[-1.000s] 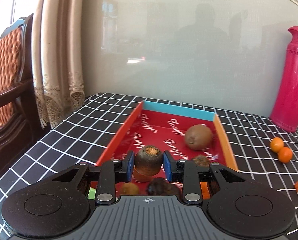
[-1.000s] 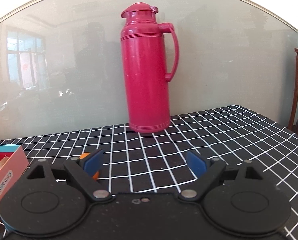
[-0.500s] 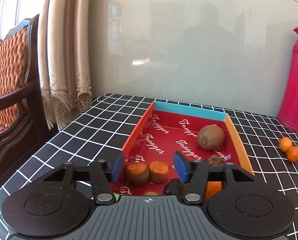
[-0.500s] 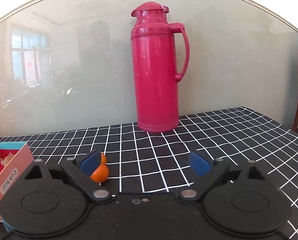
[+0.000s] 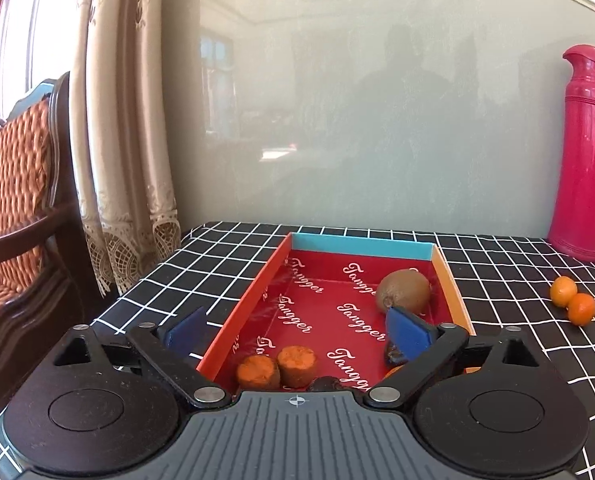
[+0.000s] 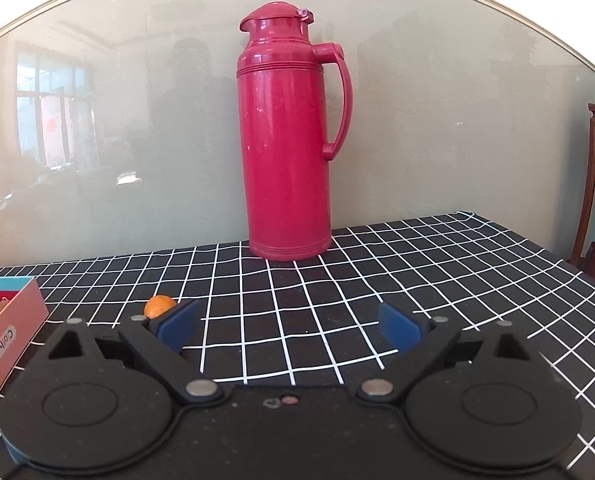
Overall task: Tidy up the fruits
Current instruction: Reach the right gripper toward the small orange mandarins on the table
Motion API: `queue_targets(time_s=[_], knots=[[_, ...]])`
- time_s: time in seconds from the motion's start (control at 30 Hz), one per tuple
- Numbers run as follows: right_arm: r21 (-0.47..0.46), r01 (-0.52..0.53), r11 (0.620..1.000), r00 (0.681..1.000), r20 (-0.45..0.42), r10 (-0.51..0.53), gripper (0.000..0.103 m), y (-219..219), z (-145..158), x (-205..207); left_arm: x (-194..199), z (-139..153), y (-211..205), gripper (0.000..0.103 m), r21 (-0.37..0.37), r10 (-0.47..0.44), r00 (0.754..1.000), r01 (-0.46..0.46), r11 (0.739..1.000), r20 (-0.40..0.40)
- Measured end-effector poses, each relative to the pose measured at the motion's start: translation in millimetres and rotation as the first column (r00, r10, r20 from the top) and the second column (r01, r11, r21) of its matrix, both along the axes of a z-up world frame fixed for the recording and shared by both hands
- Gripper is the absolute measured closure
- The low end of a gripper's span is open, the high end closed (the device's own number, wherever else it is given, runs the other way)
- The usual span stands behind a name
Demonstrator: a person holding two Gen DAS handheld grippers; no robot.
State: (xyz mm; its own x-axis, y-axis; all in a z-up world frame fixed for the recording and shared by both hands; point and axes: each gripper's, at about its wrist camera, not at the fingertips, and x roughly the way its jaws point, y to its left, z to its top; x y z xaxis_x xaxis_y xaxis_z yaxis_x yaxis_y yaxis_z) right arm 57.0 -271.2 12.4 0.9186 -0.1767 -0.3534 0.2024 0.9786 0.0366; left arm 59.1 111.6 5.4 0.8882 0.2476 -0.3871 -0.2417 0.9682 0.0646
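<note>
Jaws of left gripper (image 5: 295, 330) opening, spread wide over box (image 5: 361, 246); nothing between pads. Dark-orange chunk (image 5: 296, 365), pinched a second ago, now released at near end of box beside second piece (image 5: 257, 374); placement judged done. Gripper tilted slightly down.

Right gripper (image 6: 288, 326) jaws opening, empty, over tablecloth (image 6: 437, 264); small orange fruit (image 6: 159, 305) just beyond left finger, awaiting pickup.

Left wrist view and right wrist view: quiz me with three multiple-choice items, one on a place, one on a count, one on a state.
1. Where is the kiwi?
A. Inside the red box
B. On the checked cloth
C. Beside the thermos

2. How many small oranges lie together on the cloth right of the box?
A. One
B. Two
C. Four

3. What is between the left gripper jaws?
A. A clamped fruit
B. The thermos
C. Nothing gripped

A: it rests on the box floor.
B: two touch.
C: jaws opening, pads clear.
</note>
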Motion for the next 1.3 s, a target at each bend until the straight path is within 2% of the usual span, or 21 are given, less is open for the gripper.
queue_targets(time_s=[0.13,0.2,0.47,0.7,0.87,0.93,1.13,1.23,1.3], knots=[[-0.010,-0.005,1.000,1.000,-0.003,0.005,0.006,0,0,-1,-7,5,-3,0.005,0.011,0.004,1.000,-0.005,1.000,0.029],[-0.013,-0.007,1.000,1.000,-0.006,0.006,0.006,-1,-1,-2,-13,9,-4,0.000,0.012,0.004,0.998,-0.004,1.000,0.061],[-0.023,-0.058,0.998,0.998,-0.040,0.057,0.006,3,-3,-1,-30,16,-11,0.000,0.027,-0.003,0.992,-0.001,1.000,0.128],[-0.024,-0.162,0.986,0.985,-0.065,0.161,0.007,13,-7,-1,-33,16,-11,0.000,0.016,0.005,0.992,-0.007,1.000,0.122],[-0.029,-0.220,0.975,0.974,-0.056,0.218,0.014,13,-10,-4,-29,13,-9,0.000,-0.006,0.008,0.995,-0.007,1.000,0.097],[-0.019,-0.236,0.972,0.970,-0.071,0.234,0.021,12,-13,-3,-27,13,-9,0.000,-0.008,0.006,0.995,-0.005,1.000,0.095],[0.000,-0.251,0.968,0.965,-0.079,0.250,0.019,15,-16,-3,-27,12,-11,0.000,-0.001,0.009,0.996,-0.009,1.000,0.093],[-0.005,-0.302,0.953,0.949,-0.096,0.300,0.018,19,-18,-2,-27,12,-8,0.000,0.000,0.006,0.996,-0.006,1.000,0.087],[-0.019,-0.342,0.939,0.933,-0.126,0.338,0.023,22,-21,0,-26,11,-8,0.000,0.000,0.005,0.997,-0.005,1.000,0.079]])
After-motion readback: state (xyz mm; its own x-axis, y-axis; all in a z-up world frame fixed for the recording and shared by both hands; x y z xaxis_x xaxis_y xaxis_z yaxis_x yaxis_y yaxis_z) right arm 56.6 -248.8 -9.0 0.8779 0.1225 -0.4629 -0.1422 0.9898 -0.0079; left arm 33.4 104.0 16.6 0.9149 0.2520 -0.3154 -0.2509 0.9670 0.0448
